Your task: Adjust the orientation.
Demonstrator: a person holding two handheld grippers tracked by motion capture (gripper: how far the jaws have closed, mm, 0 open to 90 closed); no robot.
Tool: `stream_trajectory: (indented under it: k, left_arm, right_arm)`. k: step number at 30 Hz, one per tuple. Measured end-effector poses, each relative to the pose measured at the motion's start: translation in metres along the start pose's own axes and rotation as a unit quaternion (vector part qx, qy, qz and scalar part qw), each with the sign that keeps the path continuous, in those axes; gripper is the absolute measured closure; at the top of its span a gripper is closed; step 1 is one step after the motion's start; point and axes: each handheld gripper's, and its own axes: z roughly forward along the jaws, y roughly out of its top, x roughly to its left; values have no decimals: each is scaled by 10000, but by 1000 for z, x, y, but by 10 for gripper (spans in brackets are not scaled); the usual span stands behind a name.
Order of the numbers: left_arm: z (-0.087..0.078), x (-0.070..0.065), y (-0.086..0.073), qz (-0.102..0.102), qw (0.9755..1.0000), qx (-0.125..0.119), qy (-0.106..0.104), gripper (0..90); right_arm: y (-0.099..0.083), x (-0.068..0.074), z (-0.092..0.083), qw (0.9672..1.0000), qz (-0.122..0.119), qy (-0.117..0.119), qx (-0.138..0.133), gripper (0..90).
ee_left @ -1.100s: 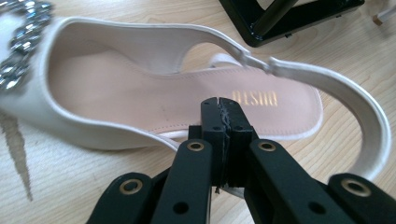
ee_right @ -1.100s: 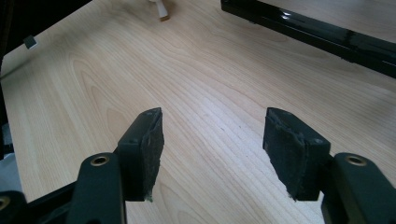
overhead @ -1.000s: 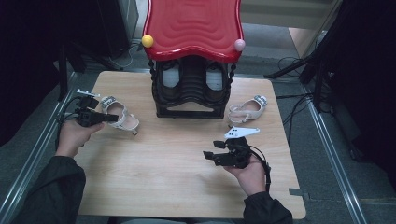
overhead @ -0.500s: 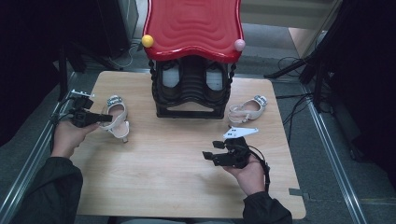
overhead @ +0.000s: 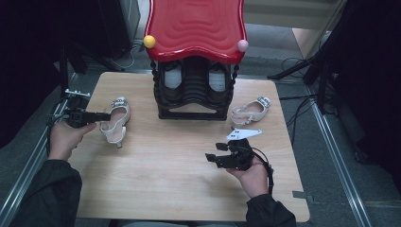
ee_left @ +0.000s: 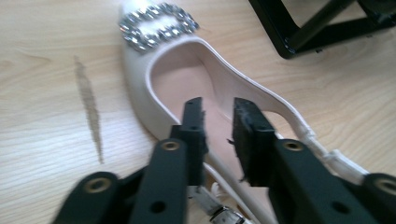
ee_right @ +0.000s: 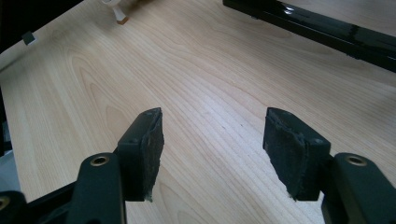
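Nearest the bottom edge of the high view, two dark sleeves, a hand on each gripper. Right of centre on the wooden table (overhead: 156,179), the right gripper (overhead: 212,158), held low over bare wood, grey three-cornered plate on top, pointing leftward across the table. Jaws spread wide in the right gripper view, pads clear of everything, nothing but wood grain between them; open and empty. Well apart from either shoe.

Over at the left edge of the table, the left gripper (overhead: 105,115), pointing right at the heel end of the left shoe (overhead: 115,124). Jaws just been opening: parted now in the left gripper view, a gap between the pads, hanging above the pale pink insole (ee_left: 187,79) just behind the shoe's mouth. Thin heel strap (ee_left: 322,151) running under and beside the jaws; pads pressing on nothing, as far as can be told. Shoe itself cream, flat on the table, toe with its rhinestone buckle (ee_left: 156,24) aimed away from the gripper, toward the far side.

Farther back, at the table's middle, a black rack (overhead: 194,94) with pairs of footwear stowed inside, topped by a wavy red roof (overhead: 196,23) with a yellow ball (overhead: 149,41) and a pink ball (overhead: 242,45) at its front corners. Just right of the rack, the second cream shoe (overhead: 250,111), buckle toward the far right.
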Motion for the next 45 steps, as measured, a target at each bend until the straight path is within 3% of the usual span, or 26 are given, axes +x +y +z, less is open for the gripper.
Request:
stream_trajectory:
  k: [6, 15, 17, 21, 32, 38, 45]
  left_arm:
    - [9, 5, -4, -140, 9997, 133, 142, 576]
    - [30, 12, -9, -374, 9990, 174, 169, 567]
    - [34, 14, -10, -412, 9987, 208, 230, 578]
    - [39, 18, -11, -576, 9981, 126, 152, 642]
    - [37, 22, -9, -939, 9950, 180, 272, 850]
    - [35, 25, -8, -1125, 9935, 152, 65, 875]
    - [32, 15, -5, -1052, 9943, 124, -119, 875]
  right_arm:
    - [-1, 0, 0, 10000, -1, -12, 10, 388]
    - [-4, -1, -4, 9999, 43, -94, 34, 388]
    - [-5, -1, -5, 9999, 48, -109, 22, 388]
    - [-8, -1, -7, 9998, 107, -146, 29, 388]
    - [-10, -3, -8, 9996, 157, -224, 52, 388]
    - [-10, -4, -8, 9996, 150, -237, 39, 388]
    - [-9, -4, -8, 9996, 164, -240, 13, 388]
